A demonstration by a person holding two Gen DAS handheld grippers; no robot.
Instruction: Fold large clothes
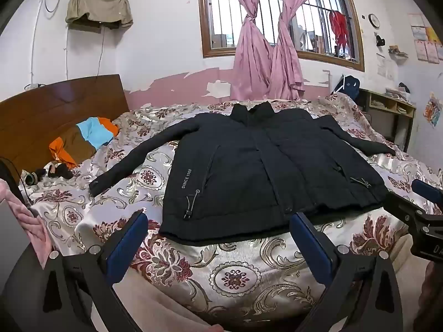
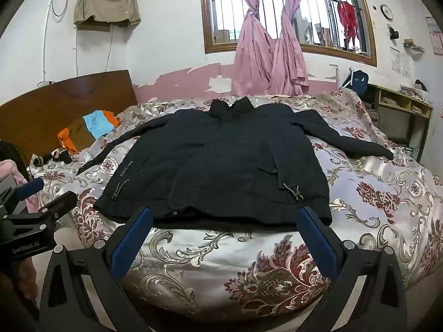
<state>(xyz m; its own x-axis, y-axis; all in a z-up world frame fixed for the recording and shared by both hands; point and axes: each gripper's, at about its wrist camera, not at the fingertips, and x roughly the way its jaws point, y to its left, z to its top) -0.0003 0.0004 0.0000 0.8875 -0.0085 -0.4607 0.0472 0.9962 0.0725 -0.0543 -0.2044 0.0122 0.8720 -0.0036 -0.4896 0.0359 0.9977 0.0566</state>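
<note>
Lying flat on the bed (image 1: 249,276), the soft, bulky jacket (image 1: 263,166) should drape heavily. Grasp its sleeves. The left gripper (image 1: 218,221) and right gripper (image 2: 224,215) gape wide, empty.

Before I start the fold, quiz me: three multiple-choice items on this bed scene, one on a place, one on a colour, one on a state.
1. Where does the orange, blue and brown garment lie?
A. Near the wooden headboard
B. On top of the black jacket
C. On the window sill

2. What colour are the curtains?
A. Green
B. Pink
C. White

3. How do the left gripper and right gripper stand?
A. Both shut on the jacket's hem
B. One open, one shut
C. Both open, holding nothing

Answers:
1 A: it lies on the bedspread just before the headboard.
2 B: the knotted drapes are pink.
3 C: in each wrist view the fingers stand wide apart, short of the hem.
</note>
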